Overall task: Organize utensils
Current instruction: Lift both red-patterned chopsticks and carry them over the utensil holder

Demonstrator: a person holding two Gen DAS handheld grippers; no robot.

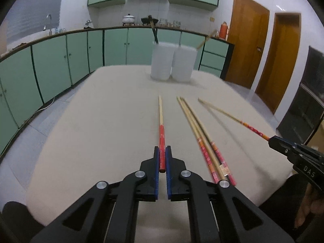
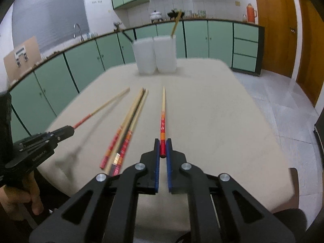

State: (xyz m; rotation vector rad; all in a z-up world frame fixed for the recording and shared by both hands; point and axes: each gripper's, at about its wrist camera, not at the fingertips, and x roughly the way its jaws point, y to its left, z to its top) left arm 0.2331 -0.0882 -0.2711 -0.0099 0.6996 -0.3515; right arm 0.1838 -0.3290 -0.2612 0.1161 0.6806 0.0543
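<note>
In the left wrist view my left gripper [image 1: 162,149] is shut on the red end of a wooden chopstick [image 1: 161,117], which points ahead above the beige table [image 1: 101,121]. The right gripper [image 1: 272,139] enters from the right, shut on another chopstick [image 1: 222,111]. In the right wrist view the right gripper [image 2: 163,141] pinches the red-orange end of its chopstick [image 2: 163,109], and the left gripper [image 2: 70,129] holds its own chopstick [image 2: 101,109] at the left. A small bundle of loose chopsticks [image 1: 198,129] [image 2: 129,121] lies on the table between them.
Two translucent white containers [image 1: 162,60] [image 1: 183,62] stand side by side at the table's far end. The left one holds a dark handle, the right one [image 2: 165,54] a wooden stick. Green cabinets [image 1: 50,66] line the wall behind, and wooden doors [image 1: 247,46] stand at the right.
</note>
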